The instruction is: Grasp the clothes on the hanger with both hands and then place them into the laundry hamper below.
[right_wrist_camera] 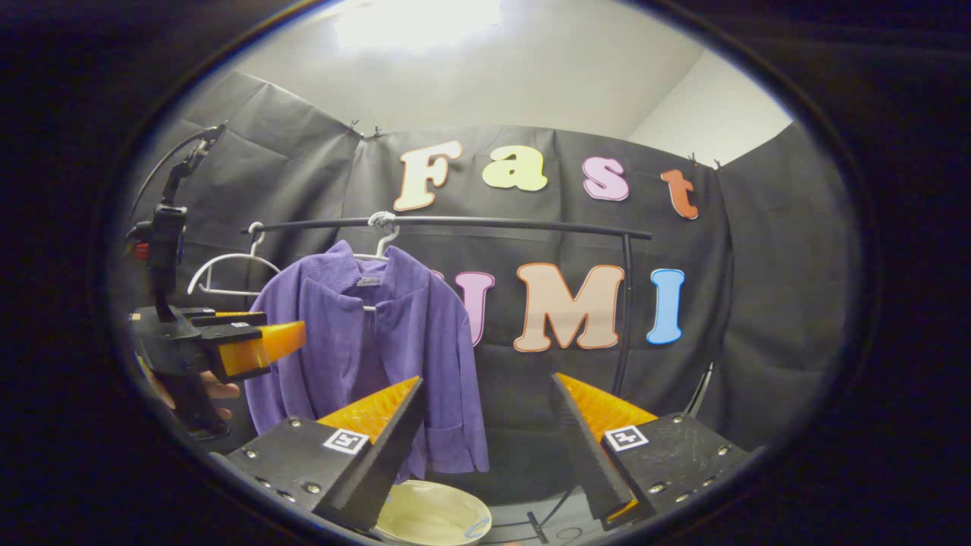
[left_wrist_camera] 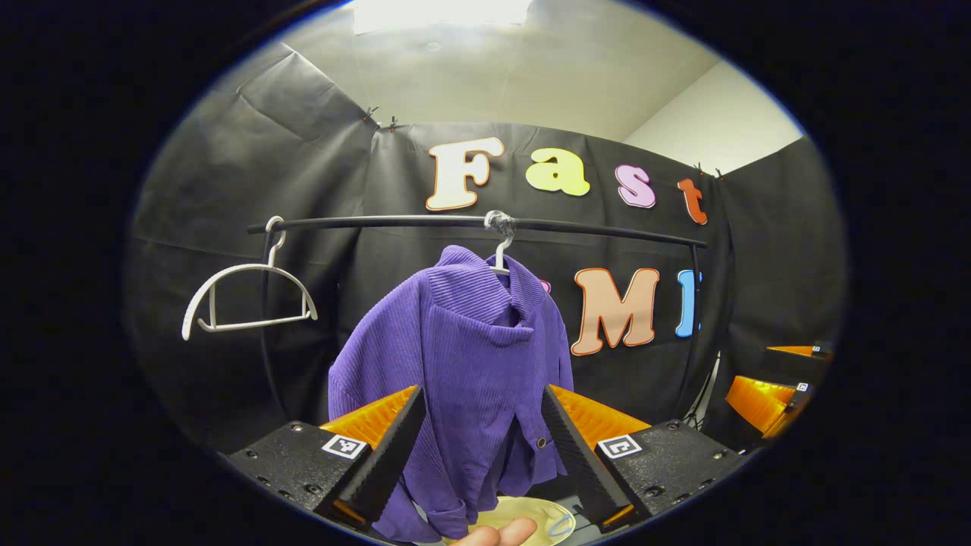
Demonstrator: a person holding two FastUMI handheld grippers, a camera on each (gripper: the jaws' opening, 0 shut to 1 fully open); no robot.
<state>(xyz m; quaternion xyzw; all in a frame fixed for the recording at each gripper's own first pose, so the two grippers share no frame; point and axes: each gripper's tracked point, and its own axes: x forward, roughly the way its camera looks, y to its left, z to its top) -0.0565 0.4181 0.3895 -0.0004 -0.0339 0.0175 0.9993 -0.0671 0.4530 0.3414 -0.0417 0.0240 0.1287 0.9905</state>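
We are on the approach: both tools hang open and empty, the left tool [left_wrist_camera: 482, 425] facing the purple shirt [left_wrist_camera: 463, 364] on its white hanger [left_wrist_camera: 501, 254]. Next, each must close on cloth. The hamper [right_wrist_camera: 432, 512] sits at six o'clock below. The right gripper view adds the left tool [right_wrist_camera: 258, 341] at nine o'clock; our right tool [right_wrist_camera: 485, 425] gapes.

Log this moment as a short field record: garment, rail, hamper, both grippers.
garment: purple shirt hanging on a white hanger
rail: black bar, with a spare empty hanger at its left end
hamper: pale rim below the shirt
left gripper: open, not touching the shirt
right gripper: open, holding nothing
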